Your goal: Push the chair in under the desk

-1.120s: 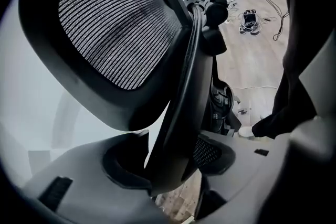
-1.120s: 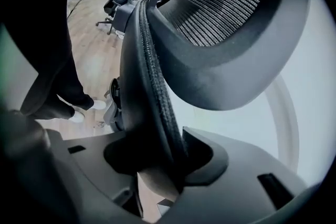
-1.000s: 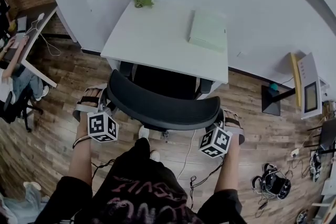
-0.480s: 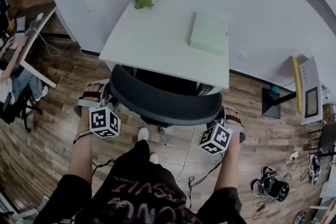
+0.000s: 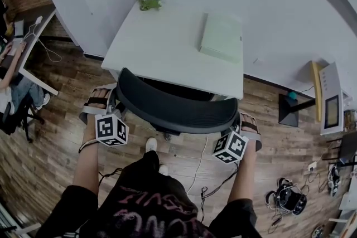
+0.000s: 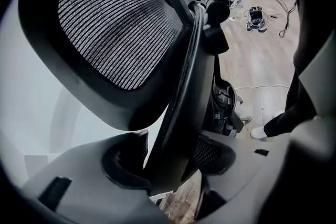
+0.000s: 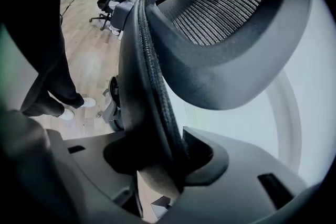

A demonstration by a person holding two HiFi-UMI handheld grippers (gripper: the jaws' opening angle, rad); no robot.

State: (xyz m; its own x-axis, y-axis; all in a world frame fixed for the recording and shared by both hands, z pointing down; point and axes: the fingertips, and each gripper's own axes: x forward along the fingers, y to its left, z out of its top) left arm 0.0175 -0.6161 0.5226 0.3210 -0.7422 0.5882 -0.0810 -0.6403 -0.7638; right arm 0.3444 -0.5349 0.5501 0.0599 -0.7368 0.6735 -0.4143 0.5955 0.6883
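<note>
My left gripper is clamped on the left edge of the chair backrest, and my right gripper on the right edge. The rim sits wedged between each pair of pads. The seat is mostly hidden under the desk. The backrest rim is just beside the desk's near edge; I cannot tell whether they touch. Wood floor lies open on either side, and a cable trails behind the chair by my shoes.
</note>
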